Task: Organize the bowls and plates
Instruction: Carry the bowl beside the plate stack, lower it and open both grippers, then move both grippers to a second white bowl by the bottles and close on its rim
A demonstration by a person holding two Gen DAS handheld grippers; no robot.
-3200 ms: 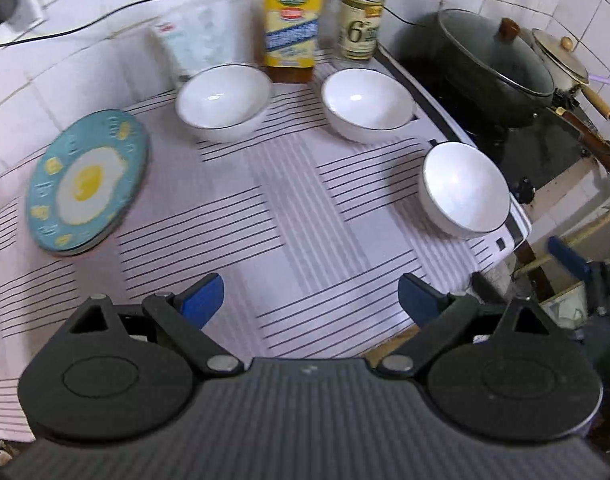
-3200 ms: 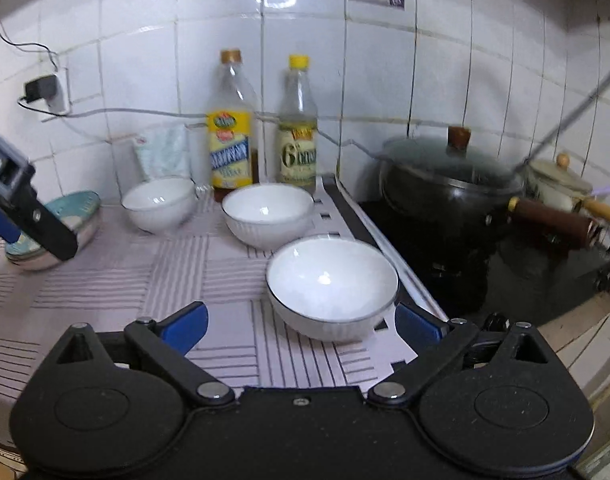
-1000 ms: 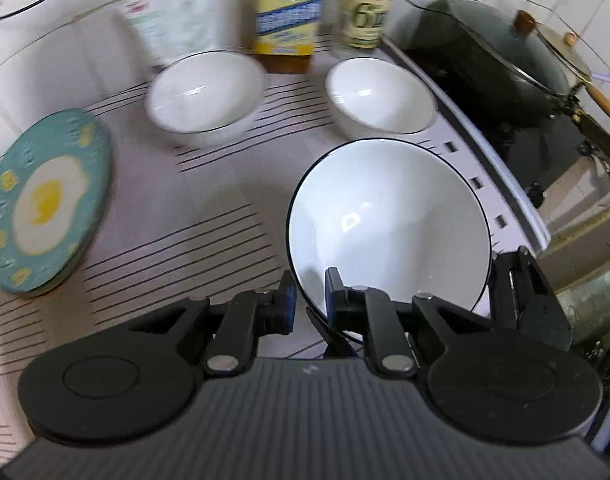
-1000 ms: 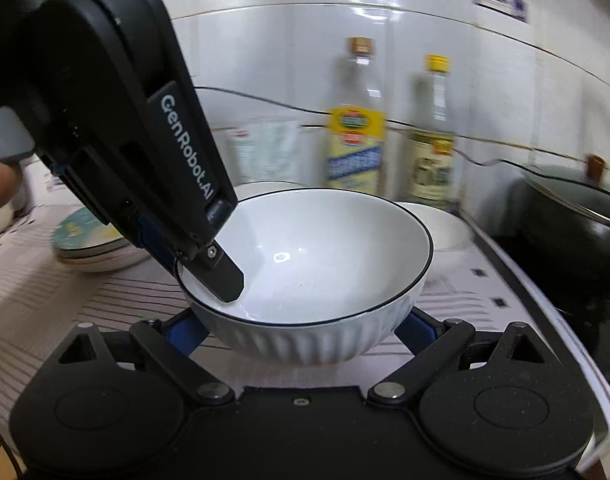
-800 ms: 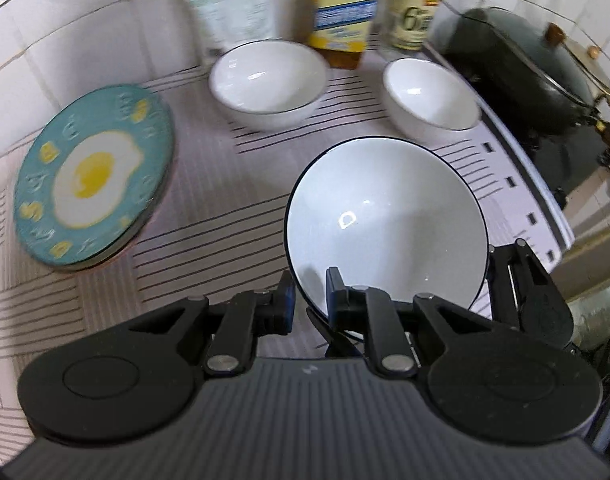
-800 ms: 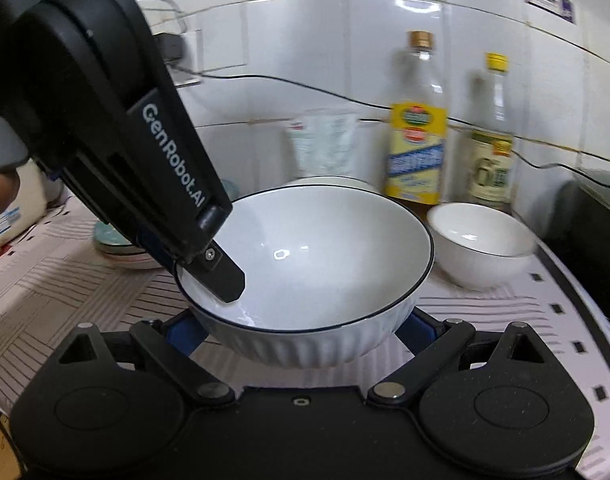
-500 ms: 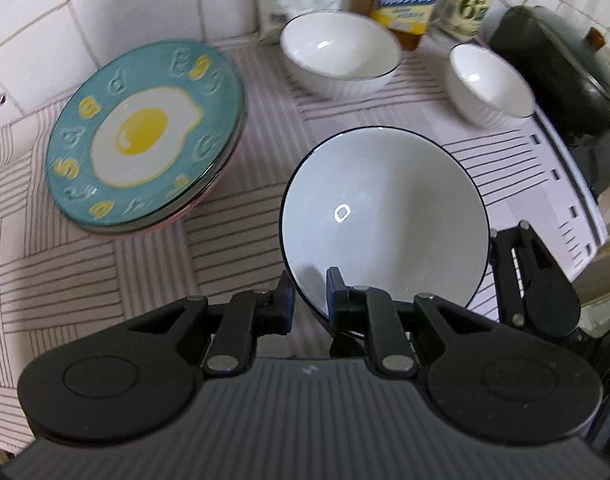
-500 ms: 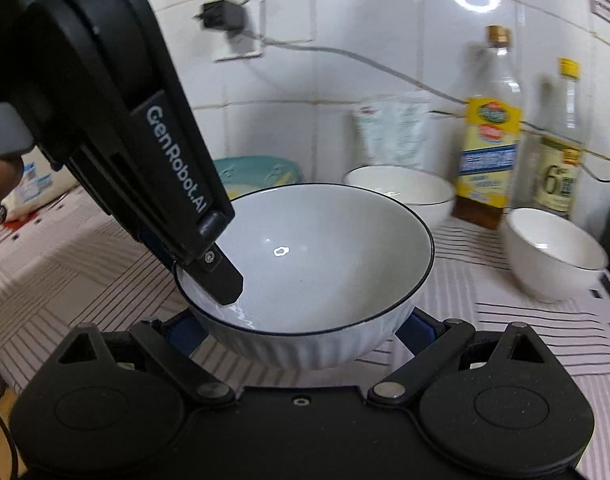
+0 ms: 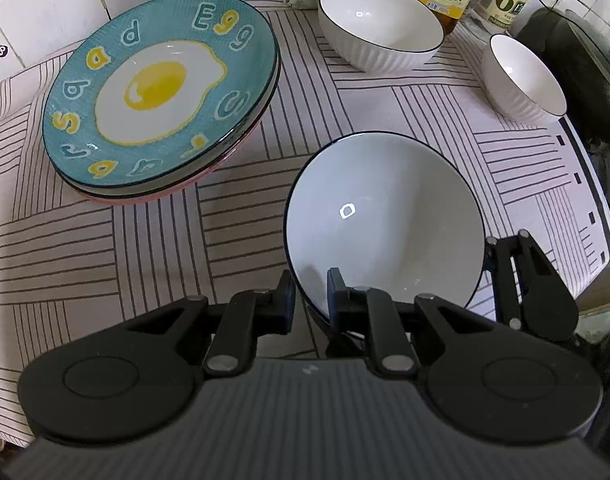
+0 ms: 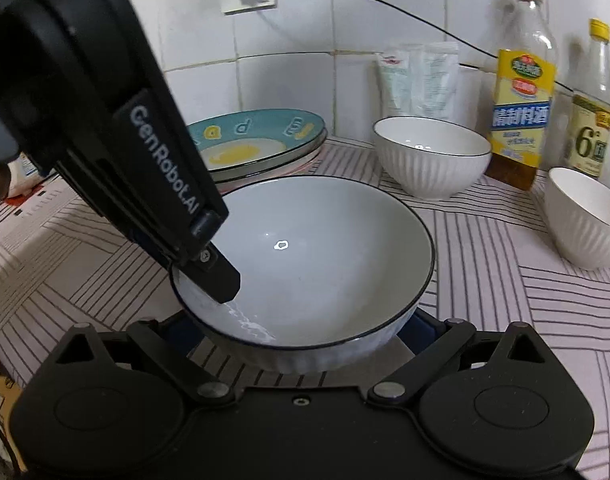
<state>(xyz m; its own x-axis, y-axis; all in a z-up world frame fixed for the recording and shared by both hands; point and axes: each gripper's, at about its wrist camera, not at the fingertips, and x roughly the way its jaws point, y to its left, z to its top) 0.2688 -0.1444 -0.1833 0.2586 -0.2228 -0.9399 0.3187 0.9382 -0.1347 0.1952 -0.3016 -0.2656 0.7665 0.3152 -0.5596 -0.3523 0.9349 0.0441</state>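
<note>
1. Bowl (image 9: 385,224) first: the white one with the thin dark rim sits centre-right in my left wrist view and fills the middle of my right wrist view; it's over the striped cloth (image 9: 105,260), whether its base touches I can't tell.
2. My left gripper (image 9: 309,296) is pinched nearly closed on the near rim of that bowl, one pad outside the wall and one inside; in the right wrist view it comes down from the upper left with a finger dipping into the bowl.
3. My right gripper (image 10: 301,330) has its jaws spread wide, one blue pad at each side of the bowl's ribbed wall; looks like it's clamping the bowl across its width.
4. Stack of plates (image 9: 161,92) sits in the upper left of the left view, top one teal with a fried egg print and letters round the edge; it's just beside the held bowl, not touching.
5. Second bowl (image 9: 379,26) is at top centre, third bowl (image 9: 523,80) at the upper right; both stand apart from each other.
6. Two bottles (image 10: 521,92) stand against the tiled wall at the right of the right view.
</note>
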